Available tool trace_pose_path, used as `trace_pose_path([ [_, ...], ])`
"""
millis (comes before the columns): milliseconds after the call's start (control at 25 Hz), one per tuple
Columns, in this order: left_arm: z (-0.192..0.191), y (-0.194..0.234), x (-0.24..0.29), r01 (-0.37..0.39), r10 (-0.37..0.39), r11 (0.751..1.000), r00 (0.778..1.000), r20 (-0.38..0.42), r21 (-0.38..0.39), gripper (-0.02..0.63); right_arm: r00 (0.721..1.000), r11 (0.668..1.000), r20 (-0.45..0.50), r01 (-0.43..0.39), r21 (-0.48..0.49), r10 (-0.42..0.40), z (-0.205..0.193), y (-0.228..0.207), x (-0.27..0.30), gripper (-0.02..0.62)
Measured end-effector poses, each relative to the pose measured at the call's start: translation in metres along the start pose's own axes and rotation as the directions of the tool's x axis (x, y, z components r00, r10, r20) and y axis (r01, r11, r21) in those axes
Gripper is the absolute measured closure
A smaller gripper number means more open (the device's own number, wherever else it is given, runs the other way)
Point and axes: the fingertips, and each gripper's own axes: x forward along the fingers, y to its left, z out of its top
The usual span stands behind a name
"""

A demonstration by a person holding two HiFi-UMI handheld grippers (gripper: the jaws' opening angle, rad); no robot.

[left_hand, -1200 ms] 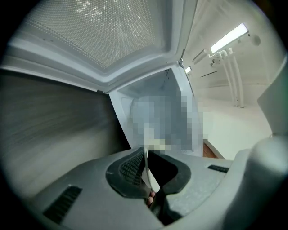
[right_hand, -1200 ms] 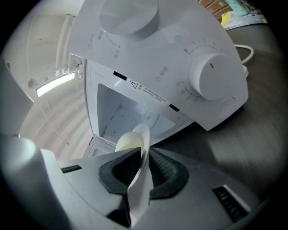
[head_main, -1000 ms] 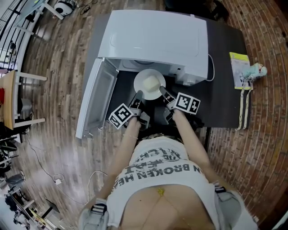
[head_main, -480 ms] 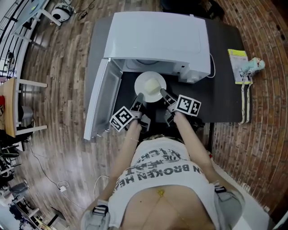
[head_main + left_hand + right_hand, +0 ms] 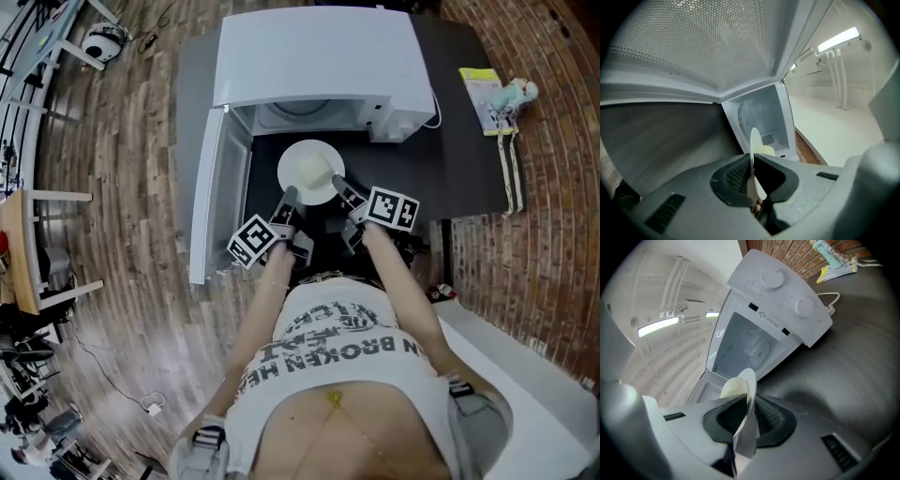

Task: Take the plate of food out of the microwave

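Note:
A white plate [image 5: 307, 172] with a pale yellow block of food [image 5: 314, 169] hangs over the dark table in front of the white microwave [image 5: 314, 70], outside its cavity. My left gripper [image 5: 289, 197] is shut on the plate's near-left rim and my right gripper [image 5: 338, 185] is shut on its near-right rim. In the left gripper view the plate [image 5: 755, 161] stands edge-on between the dark pads. In the right gripper view the plate [image 5: 746, 397] is likewise pinched edge-on, with the food [image 5: 732, 387] showing behind it and the microwave [image 5: 773, 310] beyond.
The microwave door [image 5: 214, 192] stands swung open to the left. A dark table [image 5: 469, 169] carries the microwave. At its far right lie a yellow booklet [image 5: 486, 98] and a small toy figure [image 5: 514, 94]. A white cable [image 5: 434, 120] trails beside the microwave. The floor is wood planks.
The plate has come further out from the microwave cavity toward me, held by both grippers. The head view has shifted, so the microwave sits higher in the frame.

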Motion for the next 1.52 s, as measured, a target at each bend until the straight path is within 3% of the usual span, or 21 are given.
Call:
trace_pose_path([
  [360, -0.019, -0.001, -0.02, 0.038, -0.037, 0.999, 0.994, -0.099, 0.014, 0.58, 0.994, 0.998, 0.101, 0.042, 0.05, -0.047, -0.026, 0.001, -0.032, 0.543],
  [720, -0.04, -0.001, -0.039, 0.068, -0.063, 0.997, 0.988, -0.143, 0.027, 0.581, 0.986, 0.995, 0.159, 0.044, 0.091, -0.058, -0.05, -0.002, -0.06, 0.545],
  [1080, -0.051, -0.009, -0.045, 0.062, -0.057, 0.997, 0.992, -0.11, 0.044, 0.581, 0.99, 0.997, 0.14, 0.008, 0.082, -0.02, -0.049, -0.004, -0.069, 0.545],
  [1520, -0.112, -0.032, -0.044, 0.036, -0.035, 0.999, 0.999, -0.025, 0.015, 0.583, 0.998, 0.998, 0.067, -0.014, 0.054, 0.011, -0.033, -0.027, -0.124, 0.545],
])
